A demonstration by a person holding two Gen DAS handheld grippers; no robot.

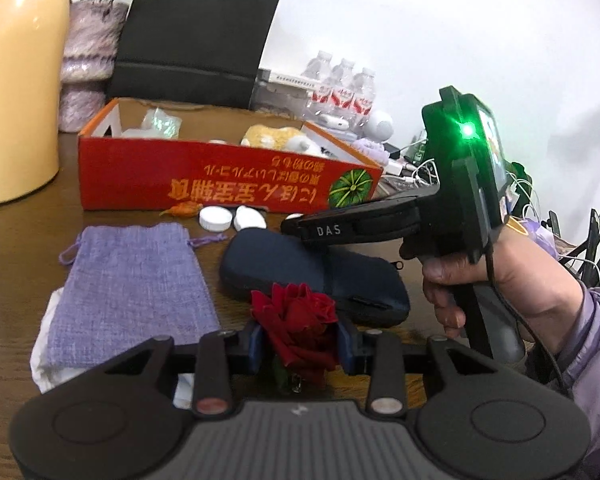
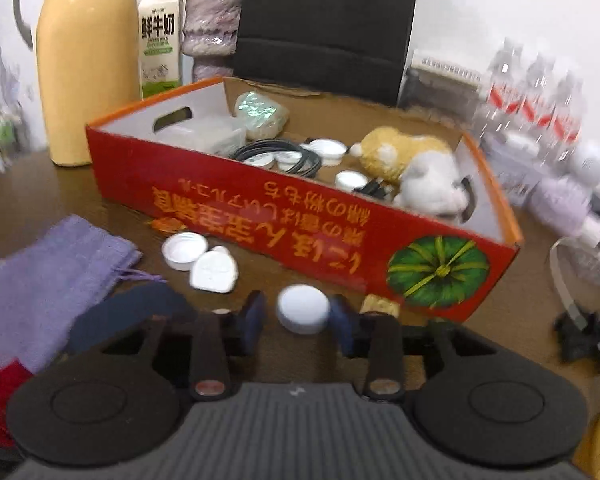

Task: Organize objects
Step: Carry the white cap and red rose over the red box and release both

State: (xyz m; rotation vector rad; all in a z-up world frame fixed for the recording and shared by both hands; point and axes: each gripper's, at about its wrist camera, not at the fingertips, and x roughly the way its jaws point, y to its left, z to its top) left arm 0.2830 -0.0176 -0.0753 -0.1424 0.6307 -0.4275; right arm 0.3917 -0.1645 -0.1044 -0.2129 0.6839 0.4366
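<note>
Here the left gripper has its blue-padded fingers pinching a dark red fabric rose, bloom upright between them, above the brown wooden desk. Just left of the rose lies a flat lilac woven drawstring pouch, partly over something white and crumpled. Behind the rose sits a navy blue soft zip case, and over it reaches the right gripper, held in the person's right hand.

From the right wrist view, the right gripper's fingers stand spread, with a round white plastic cap between them; the right pad looks to be touching it, the left stands apart from it. Whether the cap rests on the desk cannot be told. Two more white caps lie near the open red cardboard box with a green pumpkin print. Inside the box are a yellow-and-white plush toy, a coiled black cable, several white caps and a pale green wrapped lump. Behind the box stand a tall cream-yellow jug and a milk carton.
</note>
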